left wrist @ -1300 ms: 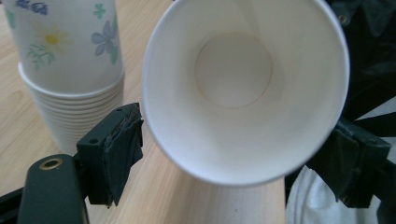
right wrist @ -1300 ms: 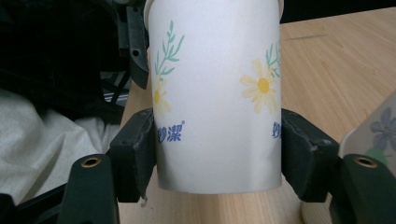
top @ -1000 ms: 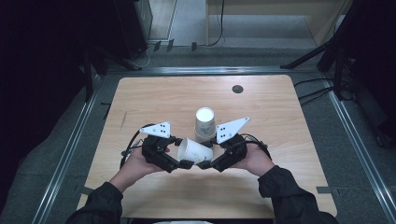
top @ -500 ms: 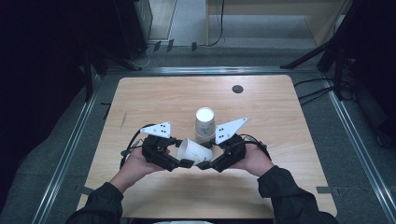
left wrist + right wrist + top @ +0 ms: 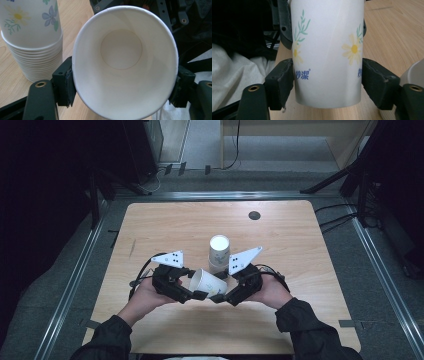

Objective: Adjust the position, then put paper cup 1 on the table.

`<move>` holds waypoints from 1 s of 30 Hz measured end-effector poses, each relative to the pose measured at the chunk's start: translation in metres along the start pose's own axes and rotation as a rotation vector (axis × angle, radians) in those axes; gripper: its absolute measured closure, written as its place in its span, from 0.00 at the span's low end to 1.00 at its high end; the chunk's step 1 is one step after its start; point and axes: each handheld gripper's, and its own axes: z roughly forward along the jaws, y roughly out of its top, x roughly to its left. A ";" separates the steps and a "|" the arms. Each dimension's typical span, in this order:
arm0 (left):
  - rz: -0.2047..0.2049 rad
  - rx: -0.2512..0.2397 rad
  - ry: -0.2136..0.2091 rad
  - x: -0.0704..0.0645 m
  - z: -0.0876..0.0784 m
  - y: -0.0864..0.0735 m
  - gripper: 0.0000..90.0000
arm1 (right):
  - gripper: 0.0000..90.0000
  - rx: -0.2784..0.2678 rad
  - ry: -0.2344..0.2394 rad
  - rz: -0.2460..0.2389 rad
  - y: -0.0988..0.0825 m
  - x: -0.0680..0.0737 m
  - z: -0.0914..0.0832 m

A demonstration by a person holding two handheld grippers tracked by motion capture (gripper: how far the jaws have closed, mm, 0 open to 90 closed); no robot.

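A white paper cup with a flower print [image 5: 207, 282] lies tilted between my two grippers, just above the wooden table [image 5: 300, 250]. Its open mouth [image 5: 122, 57] faces my left gripper [image 5: 122, 85], whose jaws have just been closing. The left gripper's pads [image 5: 66, 85] press the rim into an oval. My right gripper [image 5: 327, 85] has just been opening. Its pads [image 5: 283, 82] stand beside the cup's base end [image 5: 327, 62] without squeezing it. In the high view my left gripper [image 5: 196, 287] and right gripper [image 5: 220, 295] meet at the cup. A stack of upside-down cups [image 5: 219, 251] [image 5: 32, 50] stands just behind.
A small black round fitting [image 5: 254, 215] sits in the table's far right part. Metal rails [image 5: 75, 280] run along the floor on both sides of the table. White cloth [image 5: 234, 75] shows below the table's near edge, by the person.
Both hands and the cup stay where they were; no shift shows in the high view.
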 end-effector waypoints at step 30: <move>-0.027 -0.027 0.094 0.014 -0.030 -0.009 0.28 | 0.25 0.108 -0.160 0.072 -0.019 -0.002 -0.004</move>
